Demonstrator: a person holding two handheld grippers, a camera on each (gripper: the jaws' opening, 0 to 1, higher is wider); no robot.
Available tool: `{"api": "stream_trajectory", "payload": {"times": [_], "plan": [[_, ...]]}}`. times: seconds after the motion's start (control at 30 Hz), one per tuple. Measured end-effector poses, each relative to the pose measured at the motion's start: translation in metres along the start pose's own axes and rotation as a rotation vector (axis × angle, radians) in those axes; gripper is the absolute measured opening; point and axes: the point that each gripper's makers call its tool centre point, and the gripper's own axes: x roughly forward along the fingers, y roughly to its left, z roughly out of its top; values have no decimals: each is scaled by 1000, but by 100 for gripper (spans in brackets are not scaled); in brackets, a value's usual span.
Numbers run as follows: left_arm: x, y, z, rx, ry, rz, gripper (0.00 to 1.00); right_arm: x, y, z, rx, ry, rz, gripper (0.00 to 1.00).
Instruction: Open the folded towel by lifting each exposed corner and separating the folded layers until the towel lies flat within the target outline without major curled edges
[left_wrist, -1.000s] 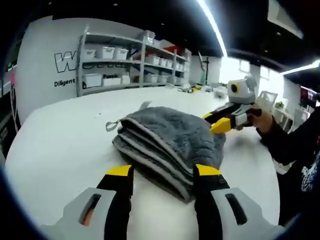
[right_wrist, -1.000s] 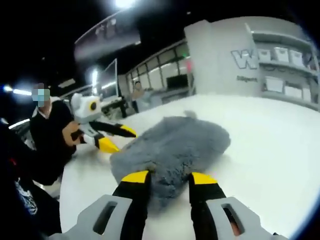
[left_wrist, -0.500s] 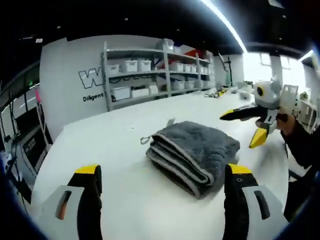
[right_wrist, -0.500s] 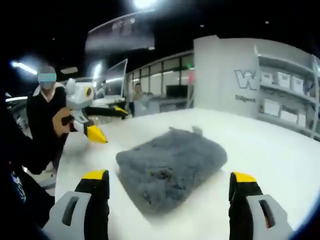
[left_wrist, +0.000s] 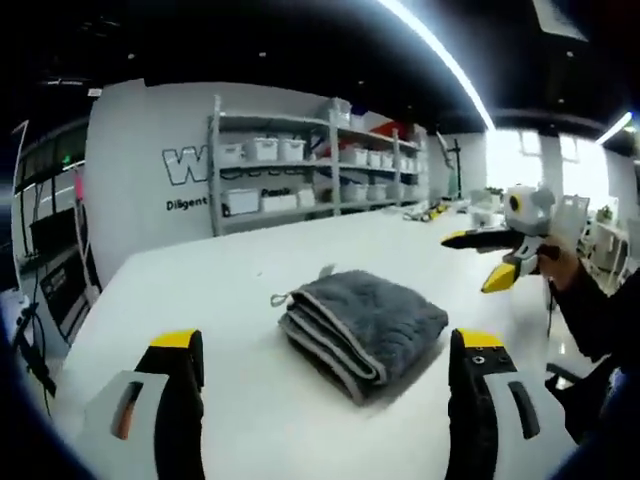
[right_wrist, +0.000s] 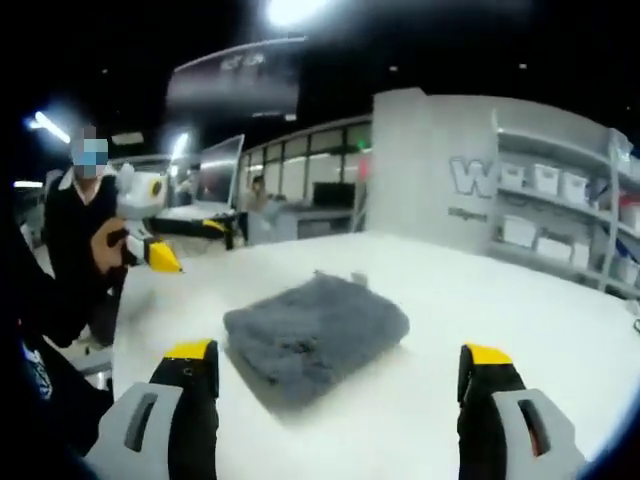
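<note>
Towel (left_wrist: 362, 322), grey, lies folded in stacked layers; both grippers' fingers (left_wrist: 176, 352) spread wide.

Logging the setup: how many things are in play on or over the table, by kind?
Towel: 1
Tools: 2, left tool and right tool, both open
Table: 1
Total: 4

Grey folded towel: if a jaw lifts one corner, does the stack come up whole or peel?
The towel looks plush and limp, so likely floppy; its stacked layers show loose edges, so the top layer probably peels off. Probably light, and may slide on the smooth white table.
</note>
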Motion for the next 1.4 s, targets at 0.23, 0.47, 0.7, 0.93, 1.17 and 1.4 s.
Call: {"api": "stream_trajectory", "payload": {"times": [0.23, 0.47, 0.7, 0.93, 1.17, 1.4], "plan": [[-7, -22, 10, -62, -56, -32, 100, -22, -22, 21, -48, -9, -55, 100], [-11, -29, 25, -142, -135, -19, 100, -38, -29, 53, -185, 25, -65, 100], [-13, -24, 30, -199, -173, -11, 100, -52, -35, 89, -281, 35, -86, 100], [-18, -22, 36, -257, -228, 19, 100, -63, -38, 118, -345, 40, -96, 100], [-23, -25, 38, -335, -268, 15, 100, -69, -58, 138, -393, 82, -135, 100], [-22, -42, 29, -423, -283, -12, 100, -66, -67, 160, -456, 108, -157, 100]]}}
